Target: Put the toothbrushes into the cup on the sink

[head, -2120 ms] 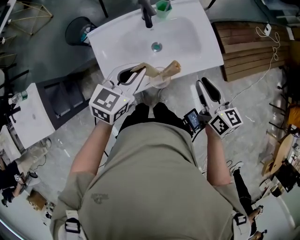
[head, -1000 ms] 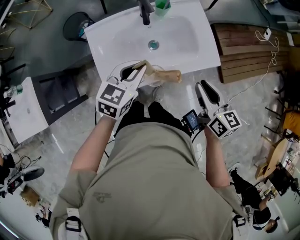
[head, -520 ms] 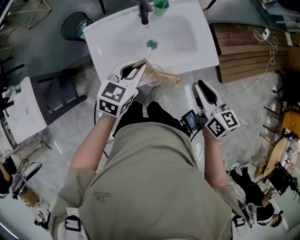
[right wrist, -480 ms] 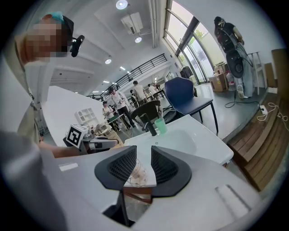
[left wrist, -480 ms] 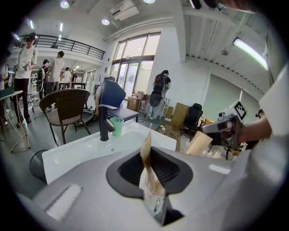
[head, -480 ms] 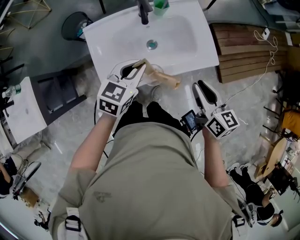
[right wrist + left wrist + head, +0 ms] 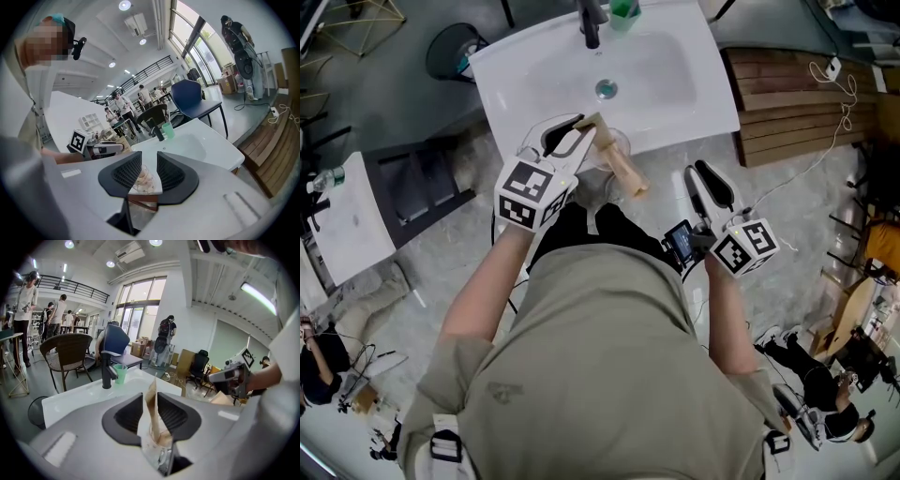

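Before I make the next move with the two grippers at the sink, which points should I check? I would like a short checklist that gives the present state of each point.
1. Left gripper has a firm hold: ok, its jaws are shut on the brown paper package.
2. Right gripper is free to help: ok, its jaws are apart with nothing between them.
3. Green cup stands upright on the sink, beside the tap: ok.
4. A toothbrush is out of the package: not ok, no bare toothbrush shows.
5. The cup has room inside: cannot tell, its inside does not show.
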`<state>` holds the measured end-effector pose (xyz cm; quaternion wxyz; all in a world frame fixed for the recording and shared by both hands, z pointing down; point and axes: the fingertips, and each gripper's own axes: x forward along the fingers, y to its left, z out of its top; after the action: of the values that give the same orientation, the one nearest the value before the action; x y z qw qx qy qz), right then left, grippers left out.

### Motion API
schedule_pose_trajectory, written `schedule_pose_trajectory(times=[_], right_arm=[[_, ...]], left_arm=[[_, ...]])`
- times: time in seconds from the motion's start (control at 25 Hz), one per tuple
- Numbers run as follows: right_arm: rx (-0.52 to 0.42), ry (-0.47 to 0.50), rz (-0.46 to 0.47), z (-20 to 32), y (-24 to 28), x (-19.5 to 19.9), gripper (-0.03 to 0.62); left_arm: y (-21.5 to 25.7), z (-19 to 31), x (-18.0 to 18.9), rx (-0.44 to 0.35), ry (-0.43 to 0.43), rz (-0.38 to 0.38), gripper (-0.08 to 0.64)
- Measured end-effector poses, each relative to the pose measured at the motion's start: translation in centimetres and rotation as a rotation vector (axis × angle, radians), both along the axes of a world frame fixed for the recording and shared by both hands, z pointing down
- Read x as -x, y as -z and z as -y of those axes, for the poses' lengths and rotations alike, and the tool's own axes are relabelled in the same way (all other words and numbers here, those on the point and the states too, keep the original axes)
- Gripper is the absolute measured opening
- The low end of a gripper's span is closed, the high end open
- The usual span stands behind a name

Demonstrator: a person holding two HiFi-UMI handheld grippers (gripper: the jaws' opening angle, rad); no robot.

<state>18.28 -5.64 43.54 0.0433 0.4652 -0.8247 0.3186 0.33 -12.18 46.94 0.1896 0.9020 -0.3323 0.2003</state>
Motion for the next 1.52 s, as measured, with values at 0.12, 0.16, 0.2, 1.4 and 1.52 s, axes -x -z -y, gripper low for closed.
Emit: schedule_pose_trajectory(times=[0.12, 0.16, 0.2, 1.4, 1.52], right_arm=[[-0.009, 0.001, 0.01, 0.1, 0.0, 0.2, 0.106], [-0.013, 0.001, 0.015, 0.1, 0.0, 0.3, 0.106], [-0.015, 0.001, 0.018, 0.2, 0.0, 0.4, 0.107], [-0.249, 0.087, 0.087, 0.9, 11.9, 9.7, 0.012], [-0.257, 0.105, 0.076, 0.4, 12.3, 11.2, 0.011]], left_arm=[[0.9, 0.1, 0.2, -0.022, 0.004, -0.011, 0.07], [1.2, 0.1, 0.3, -0.027, 0.005, -0.015, 0.072], [1.5, 0.2, 0.5, -0.03, 0.006, -0.019, 0.072], [9.2, -2.6, 9.5, -0.142, -0.027, -0.074, 0.02], [9.2, -3.0, 9.8, -0.141, -0.049, -0.083, 0.011]])
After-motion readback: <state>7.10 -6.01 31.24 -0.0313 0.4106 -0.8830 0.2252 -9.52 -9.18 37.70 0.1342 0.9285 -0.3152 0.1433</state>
